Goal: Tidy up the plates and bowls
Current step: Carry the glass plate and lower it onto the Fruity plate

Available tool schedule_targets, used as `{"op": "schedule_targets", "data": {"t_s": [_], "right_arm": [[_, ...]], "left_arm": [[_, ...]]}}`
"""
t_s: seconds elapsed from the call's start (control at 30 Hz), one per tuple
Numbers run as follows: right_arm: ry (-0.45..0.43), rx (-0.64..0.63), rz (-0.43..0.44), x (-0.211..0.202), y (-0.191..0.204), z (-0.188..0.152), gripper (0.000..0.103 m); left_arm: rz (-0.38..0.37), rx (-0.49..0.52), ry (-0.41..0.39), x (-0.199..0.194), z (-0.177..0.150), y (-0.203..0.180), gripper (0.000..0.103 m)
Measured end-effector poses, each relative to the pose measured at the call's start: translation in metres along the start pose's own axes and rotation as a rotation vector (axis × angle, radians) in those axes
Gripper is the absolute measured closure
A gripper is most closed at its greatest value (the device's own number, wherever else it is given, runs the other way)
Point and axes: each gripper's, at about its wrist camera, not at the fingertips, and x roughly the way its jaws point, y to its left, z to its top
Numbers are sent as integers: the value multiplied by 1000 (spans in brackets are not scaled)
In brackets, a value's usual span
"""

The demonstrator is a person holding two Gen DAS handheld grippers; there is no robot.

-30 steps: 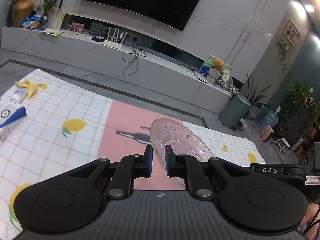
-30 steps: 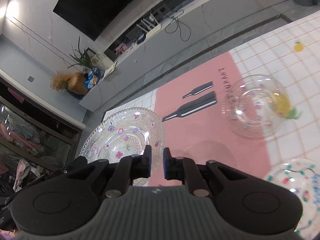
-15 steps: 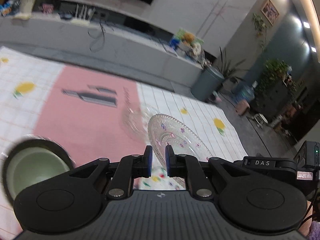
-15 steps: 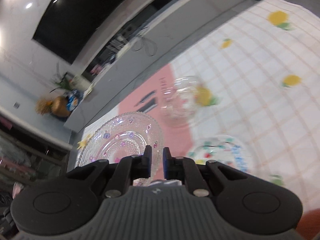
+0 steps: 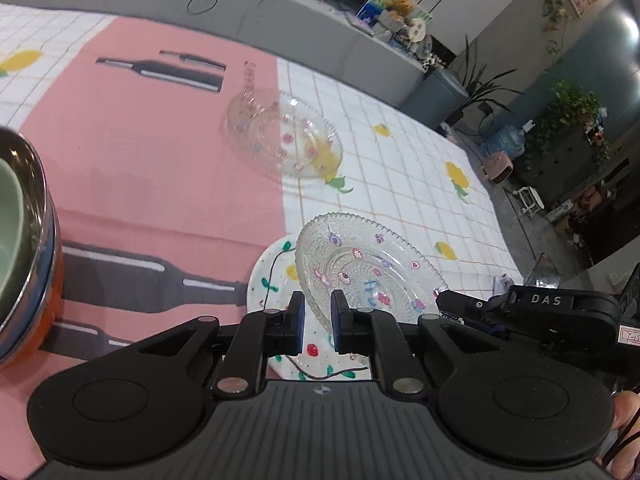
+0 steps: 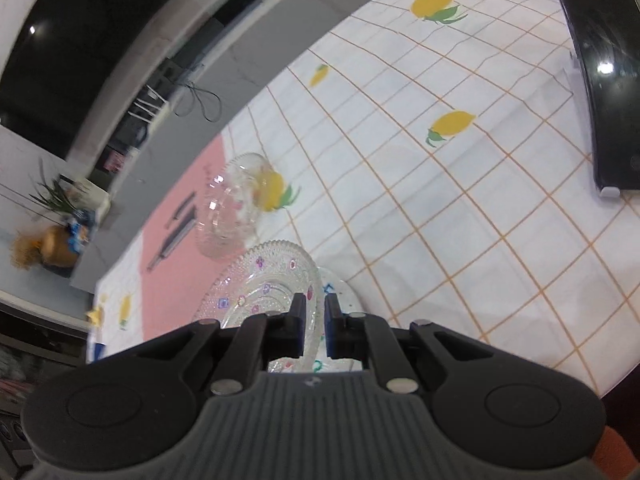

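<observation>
Right then, both grippers were pinching the same glass plate (image 5: pixel 372 268) by its rim, one on each side. The left gripper (image 5: pixel 317 322) held the edge nearest to it, and the right gripper (image 6: pixel 312 330) held the other edge; its black body could be seen just past the plate in the left view. The glass plate had little painted flowers and was tilted, higher on the left side. It hung straight above a white plate (image 5: pixel 276 276) with green and red marks, which lay flat on the cloth. The two plates were very close, but I could not tell if they touched yet. So the next move looked like going straight down, and neither gripper was nearer than the other. A clear glass bowl (image 5: pixel 284 140) sat farther away, well apart from the plates. At the left edge stood a green bowl (image 5: pixel 12 240) inside a shiny metal bowl (image 5: pixel 44 264). Everything lay on a tablecloth (image 6: pixel 460 208) with squares, lemons and a pink part with dark bottles. Behind it were a long grey shelf (image 5: pixel 280 32), a grey bin (image 5: pixel 436 96) and some plants (image 5: pixel 576 116).
</observation>
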Motion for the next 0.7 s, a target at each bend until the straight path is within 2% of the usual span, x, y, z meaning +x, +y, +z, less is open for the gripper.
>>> {"op": "schedule_targets", "data": {"t_s": [0.17,0.7], "right_arm": [[3,-76,-66,10,9,-4,95],[77,-140,-137,29,18,-8,94]], "left_arm": [[27,0,5,6,-3,0,89],[111,41,8,18,-10,-2,89]]}}
